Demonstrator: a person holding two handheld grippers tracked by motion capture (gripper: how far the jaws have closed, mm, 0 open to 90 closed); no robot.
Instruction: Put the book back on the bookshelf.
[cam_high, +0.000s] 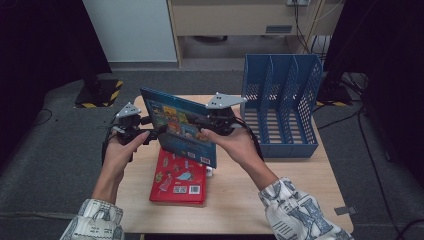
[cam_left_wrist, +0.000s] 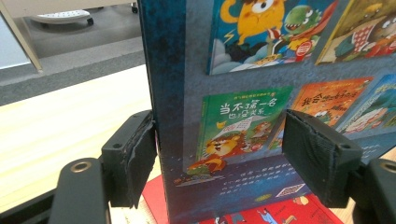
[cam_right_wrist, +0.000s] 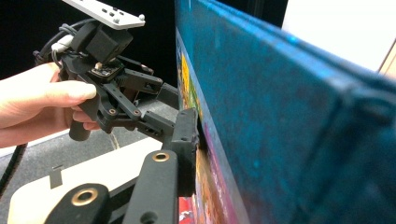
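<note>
A thick blue picture book (cam_high: 180, 127) is held upright above the wooden table (cam_high: 280, 185), between the two grippers. My left gripper (cam_high: 152, 134) is shut on its left edge: in the left gripper view one pad (cam_left_wrist: 140, 154) presses by the spine and the other (cam_left_wrist: 317, 161) lies against the illustrated cover. My right gripper (cam_high: 200, 122) grips the book from the right side. In the right gripper view its near pad (cam_right_wrist: 187, 140) sits against the cover, and the far jaw is hidden behind the book. A red book (cam_high: 180, 177) lies flat on the table beneath.
A blue slotted file rack (cam_high: 282, 100) stands at the table's right rear, its slots open towards me. Dark floor surrounds the table, with a cabinet and cables at the back. Bare tabletop lies in front of the rack.
</note>
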